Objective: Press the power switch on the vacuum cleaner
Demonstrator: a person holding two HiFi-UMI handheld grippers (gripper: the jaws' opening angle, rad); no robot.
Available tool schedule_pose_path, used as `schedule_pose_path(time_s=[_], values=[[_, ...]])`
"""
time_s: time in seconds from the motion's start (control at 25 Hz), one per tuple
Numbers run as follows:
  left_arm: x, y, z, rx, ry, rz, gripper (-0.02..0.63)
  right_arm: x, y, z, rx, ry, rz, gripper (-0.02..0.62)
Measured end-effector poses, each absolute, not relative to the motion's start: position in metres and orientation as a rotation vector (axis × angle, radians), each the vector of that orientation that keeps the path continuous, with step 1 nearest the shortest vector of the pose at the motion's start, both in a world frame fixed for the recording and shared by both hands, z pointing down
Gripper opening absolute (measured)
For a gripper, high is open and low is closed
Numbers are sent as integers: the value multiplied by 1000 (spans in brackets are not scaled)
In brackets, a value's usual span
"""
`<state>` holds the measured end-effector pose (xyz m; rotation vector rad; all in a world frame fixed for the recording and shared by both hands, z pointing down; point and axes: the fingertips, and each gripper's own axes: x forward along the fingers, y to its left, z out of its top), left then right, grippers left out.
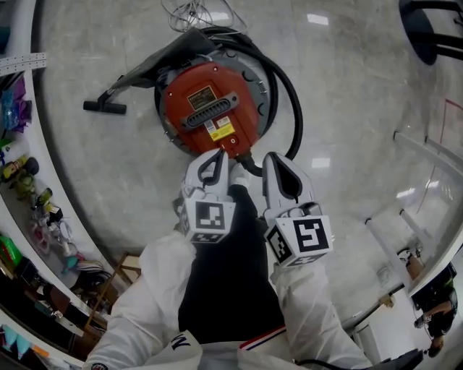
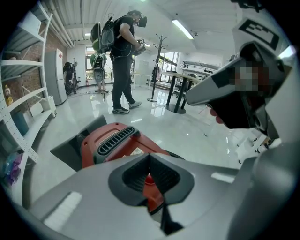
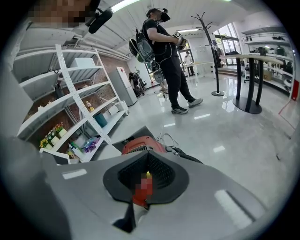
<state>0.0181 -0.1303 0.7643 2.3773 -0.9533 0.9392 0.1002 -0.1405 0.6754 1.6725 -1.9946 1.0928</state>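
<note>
While held low over a glossy, pale stone floor (image 1: 347, 108), aimed toward 12 o'clock: two grippers side by side, left gripper (image 1: 217, 155) and right gripper (image 1: 273, 160), each backed by one marker cube (image 1: 210, 220) (image 1: 304, 242) and one white sleeve (image 1: 155, 289) (image 1: 311, 318). Both pairs of jaws pressed together, nothing gripped. Only a sliver of red glimpsed through the notch in the pads in each gripper view.

At 12 o'clock, upright on the floor: one red vacuum cleaner (image 1: 210, 108), round-topped, with a grey vent and a yellow label. Left gripper's tip right at its 6 o'clock rim, beside that label; contact impossible to judge. Right gripper's tip just beside, at 5 o'clock of the canister.

Attached: one black hose (image 1: 293, 94) curving round the 3 o'clock side, and one black floor nozzle (image 1: 105, 107) lying out at 9 o'clock. One tangle of white cable (image 1: 195, 11) beyond, at 12 o'clock.

Around the room: white shelving (image 1: 22, 61) along 9 o'clock, stocked with small bright items; one black chair base (image 1: 434, 29) at 2 o'clock. Farther off, in the gripper views: one standing person (image 3: 164, 51) in dark clothes with a backpack, one coat stand (image 3: 212, 47), tall tables on black legs (image 3: 248, 79), strip lights (image 2: 183, 29) overhead.
</note>
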Motion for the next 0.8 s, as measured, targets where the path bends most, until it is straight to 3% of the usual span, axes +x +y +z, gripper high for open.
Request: schedule_pose_path(time_s=[0.8], values=[[23, -129, 796, 2319, -940, 1000, 0, 101, -136, 696, 1662, -1978, 1138, 0]])
